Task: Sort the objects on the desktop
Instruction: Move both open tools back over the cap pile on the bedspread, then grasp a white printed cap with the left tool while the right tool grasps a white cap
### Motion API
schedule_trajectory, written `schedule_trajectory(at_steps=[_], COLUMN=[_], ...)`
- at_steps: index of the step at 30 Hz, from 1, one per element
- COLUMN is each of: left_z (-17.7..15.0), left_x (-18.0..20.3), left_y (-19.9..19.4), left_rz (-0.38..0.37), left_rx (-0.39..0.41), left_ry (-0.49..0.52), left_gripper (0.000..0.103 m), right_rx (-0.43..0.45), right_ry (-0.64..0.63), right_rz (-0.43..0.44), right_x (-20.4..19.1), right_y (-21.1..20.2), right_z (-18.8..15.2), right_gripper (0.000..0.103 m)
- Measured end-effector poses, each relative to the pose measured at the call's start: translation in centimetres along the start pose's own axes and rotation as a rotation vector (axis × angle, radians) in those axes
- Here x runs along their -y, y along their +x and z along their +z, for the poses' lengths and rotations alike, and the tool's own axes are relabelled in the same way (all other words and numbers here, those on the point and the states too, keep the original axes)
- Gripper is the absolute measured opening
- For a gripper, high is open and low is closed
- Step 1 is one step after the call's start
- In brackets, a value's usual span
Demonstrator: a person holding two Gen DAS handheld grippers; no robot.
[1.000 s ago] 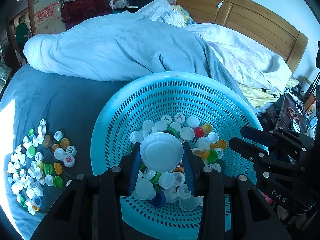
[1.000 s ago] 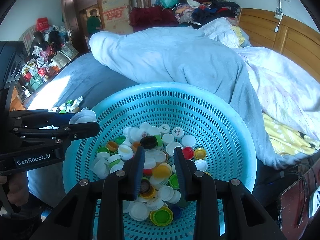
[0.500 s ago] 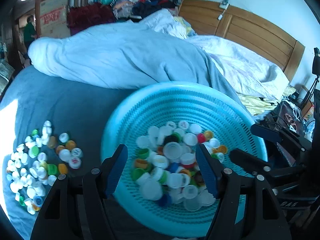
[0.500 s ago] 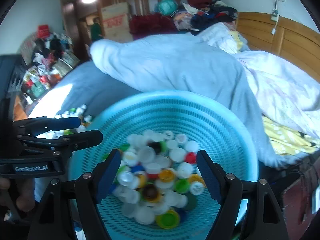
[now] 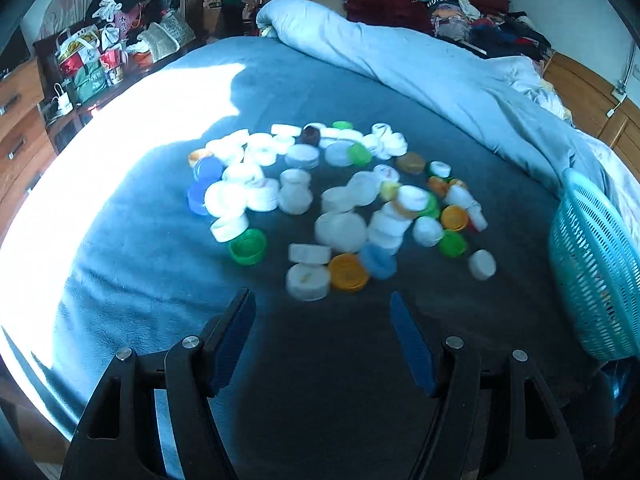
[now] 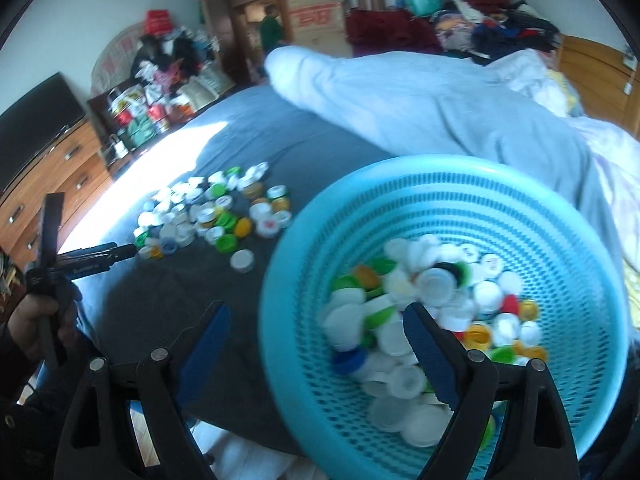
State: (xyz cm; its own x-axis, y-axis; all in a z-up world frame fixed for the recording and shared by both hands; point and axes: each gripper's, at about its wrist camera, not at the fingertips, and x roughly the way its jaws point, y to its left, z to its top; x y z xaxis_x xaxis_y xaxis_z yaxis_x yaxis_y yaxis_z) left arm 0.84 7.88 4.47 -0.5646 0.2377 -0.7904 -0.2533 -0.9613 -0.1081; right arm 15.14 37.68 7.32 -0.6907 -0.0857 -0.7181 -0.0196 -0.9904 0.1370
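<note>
Left wrist view: my left hand-held gripper (image 5: pixel 322 338) has its fingers apart with nothing between them, pointed down at the dark blue bed (image 5: pixel 132 264). The scattered bottle caps (image 5: pixel 332 196) lie on the bed well left of the blue basket (image 5: pixel 596 264), whose wall shows at the right edge. A green cap (image 5: pixel 248 246) and an orange cap (image 5: pixel 348 272) sit on the near side of the scatter.

Right wrist view: my right hand-held gripper (image 6: pixel 316 344) is opening, jaws wide, nothing clamped; its right finger reaches over the basket's (image 6: pixel 520 208) rim. Mixed caps in the basket (image 6: pixel 436 308) fill its bottom. Left of the basket, the left hand-held gripper (image 6: pixel 132 251) reaches toward the loose caps on the bed (image 6: pixel 208 216).
</note>
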Motion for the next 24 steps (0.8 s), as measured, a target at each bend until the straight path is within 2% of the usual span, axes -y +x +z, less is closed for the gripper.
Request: schedule_trajectory(at_steps=[5,9,11,12,13,16,19,22,24], left_z=[-0.8,-0.5,-0.4,-0.3,-0.2,-0.2,-0.5,-0.5,-0.5], left_x=[0.1,-0.4,-0.9,-1.0,-1.4,-1.8,-1.7,-2.3,-3.0], left_y=[2.3,4.2,4.4,4.4,4.3,3.6,1.6,-0.2,-0.7], left_rz=[-0.005,0.0,0.005,0.015,0.011,-0.016,-0.028,-0.033,-0.038], left_rx=[0.0,-0.008,0.001,0.0,-0.001,0.001,0.04,0.075,0.08], left_ry=[0.028,0.008,-0.004,-0.001,-0.001,0.007,0.03,0.026,0.003], left_gripper=[0.064,0.063,0.049,0.033,0.025,0.025,0.025,0.025,0.025], right_rx=[-0.035,-0.067,-0.079,-0.084,-0.092,-0.111,-0.109,-0.034,0.024], right_ry=[-0.045,-0.058,-0.062,-0.066,-0.073,-0.092,-0.104,-0.113,-0.161], right_rz=[0.017,0.019,0.02,0.021,0.024,0.018,-0.004,0.005,-0.011], right_x=[-2.3,-3.2,-3.7,-4.0,-4.4,-5.5,-6.4,-7.5,-9.1], right_y=[1.2,2.1,2.6,2.9,3.3,4.4,5.0,4.1,3.6], right_z=[-0.3,-0.3,-0.4,-0.3,-0.3,-0.1,0.3,1.4,2.0], right_gripper=[0.092,0.091,0.091,0.091,0.091,0.093,0.093,0.075,0.075])
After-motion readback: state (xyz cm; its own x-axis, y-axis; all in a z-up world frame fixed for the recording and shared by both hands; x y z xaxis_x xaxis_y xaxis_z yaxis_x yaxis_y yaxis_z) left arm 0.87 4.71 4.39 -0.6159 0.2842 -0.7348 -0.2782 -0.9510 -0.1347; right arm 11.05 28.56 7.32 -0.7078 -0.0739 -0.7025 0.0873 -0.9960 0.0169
